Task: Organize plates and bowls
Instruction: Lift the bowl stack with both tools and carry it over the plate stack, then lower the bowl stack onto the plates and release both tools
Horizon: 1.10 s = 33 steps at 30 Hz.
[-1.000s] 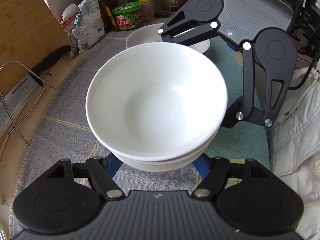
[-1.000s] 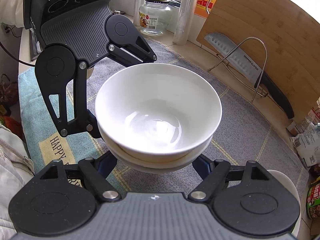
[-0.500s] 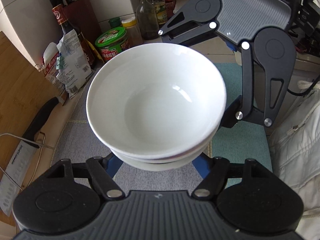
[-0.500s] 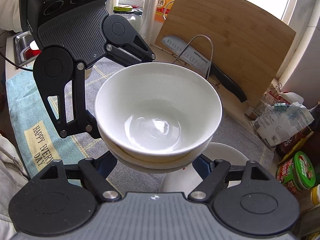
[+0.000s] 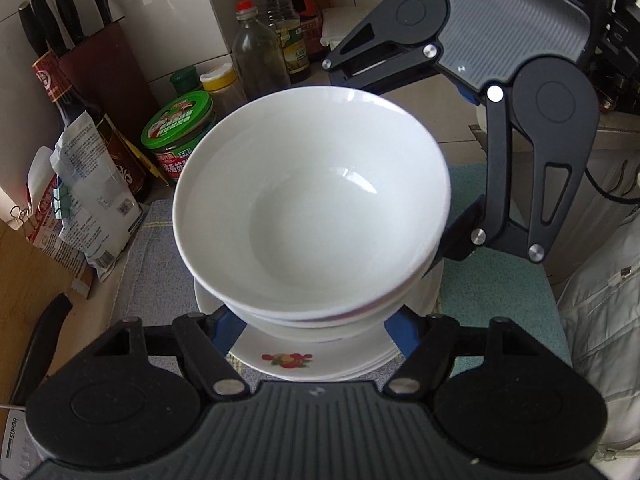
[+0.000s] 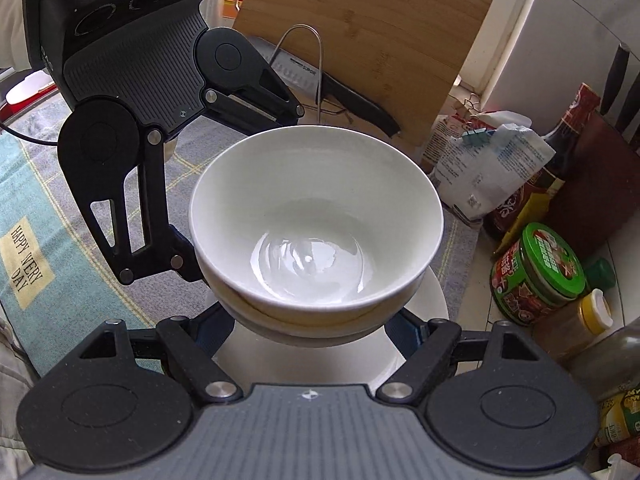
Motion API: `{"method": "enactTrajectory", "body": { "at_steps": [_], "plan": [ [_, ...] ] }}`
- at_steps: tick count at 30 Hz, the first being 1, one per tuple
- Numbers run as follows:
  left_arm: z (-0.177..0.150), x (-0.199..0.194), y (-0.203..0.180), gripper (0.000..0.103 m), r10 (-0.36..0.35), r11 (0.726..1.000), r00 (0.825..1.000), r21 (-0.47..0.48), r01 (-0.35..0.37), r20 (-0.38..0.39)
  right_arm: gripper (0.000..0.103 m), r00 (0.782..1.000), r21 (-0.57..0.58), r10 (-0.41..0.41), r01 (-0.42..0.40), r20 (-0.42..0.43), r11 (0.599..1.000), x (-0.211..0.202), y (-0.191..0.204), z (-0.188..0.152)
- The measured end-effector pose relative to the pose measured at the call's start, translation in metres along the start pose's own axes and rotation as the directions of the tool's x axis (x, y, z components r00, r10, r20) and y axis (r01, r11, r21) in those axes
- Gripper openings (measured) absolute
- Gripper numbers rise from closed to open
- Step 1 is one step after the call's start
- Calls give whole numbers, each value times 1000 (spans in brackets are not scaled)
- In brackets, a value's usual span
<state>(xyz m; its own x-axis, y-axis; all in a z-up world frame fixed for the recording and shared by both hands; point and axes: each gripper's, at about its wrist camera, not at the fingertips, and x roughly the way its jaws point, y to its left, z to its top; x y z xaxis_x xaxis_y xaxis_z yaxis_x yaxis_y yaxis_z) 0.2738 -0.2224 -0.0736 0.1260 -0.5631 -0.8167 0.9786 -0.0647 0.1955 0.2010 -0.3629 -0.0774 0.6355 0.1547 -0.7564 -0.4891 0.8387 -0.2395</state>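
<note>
A stack of white bowls point(image 5: 312, 216) is held between both grippers, one on each side. It also shows in the right wrist view point(image 6: 316, 220). My left gripper point(image 5: 308, 320) is shut on the near side of the stack. My right gripper point(image 6: 316, 324) is shut on the opposite side, and its black linkage point(image 5: 520, 160) shows in the left wrist view. The stack hangs just above a pile of white plates point(image 5: 320, 356), the top one with a red fruit print. The plates also show in the right wrist view point(image 6: 434, 292).
Jars and bottles point(image 5: 180, 136), a knife block point(image 5: 108, 68) and snack bags point(image 5: 92, 208) crowd the counter behind the plates. A bamboo board point(image 6: 360, 40), wire rack and black-handled knife point(image 6: 352, 100) stand at the back. A grey and teal mat point(image 6: 40, 200) covers the counter.
Both grippers carried the bowl stack sideways along the counter. It now hangs over the pile of plates, and the jars and knife block have come closer.
</note>
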Motion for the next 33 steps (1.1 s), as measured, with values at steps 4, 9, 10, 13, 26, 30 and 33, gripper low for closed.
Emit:
{"method": "enactTrajectory", "body": {
  "at_steps": [4, 9, 10, 13, 26, 30, 33],
  "plan": [
    [5, 12, 2, 74, -5, 1000, 1000, 4, 5, -9, 85, 1000, 18, -5, 5, -7, 1000, 6, -8, -5],
    [7, 21, 7, 74, -15, 1000, 1000, 0, 15, -23, 85, 1000, 37, 5, -4, -14, 999, 15, -17, -8],
    [7, 23, 7, 74, -15, 1000, 1000, -1, 15, -26, 85, 1000, 39, 5, -5, -14, 999, 17, -18, -8],
    [8, 28, 11, 74, -12, 1000, 999, -5, 12, -33, 85, 1000, 41, 6, -6, -18, 999, 22, -22, -8],
    [8, 34, 16, 74, -22, 999, 999, -30, 21, -39, 85, 999, 71, 35, -34, -21, 997, 27, -29, -12],
    [7, 34, 17, 74, -22, 999, 999, -43, 21, -31, 85, 999, 79, 36, -35, -16, 996, 26, -29, -13],
    [6, 33, 16, 75, -16, 998, 1000, -58, 15, -21, 90, 1000, 85, 31, -31, 1, 996, 25, -28, -13]
  ]
}}
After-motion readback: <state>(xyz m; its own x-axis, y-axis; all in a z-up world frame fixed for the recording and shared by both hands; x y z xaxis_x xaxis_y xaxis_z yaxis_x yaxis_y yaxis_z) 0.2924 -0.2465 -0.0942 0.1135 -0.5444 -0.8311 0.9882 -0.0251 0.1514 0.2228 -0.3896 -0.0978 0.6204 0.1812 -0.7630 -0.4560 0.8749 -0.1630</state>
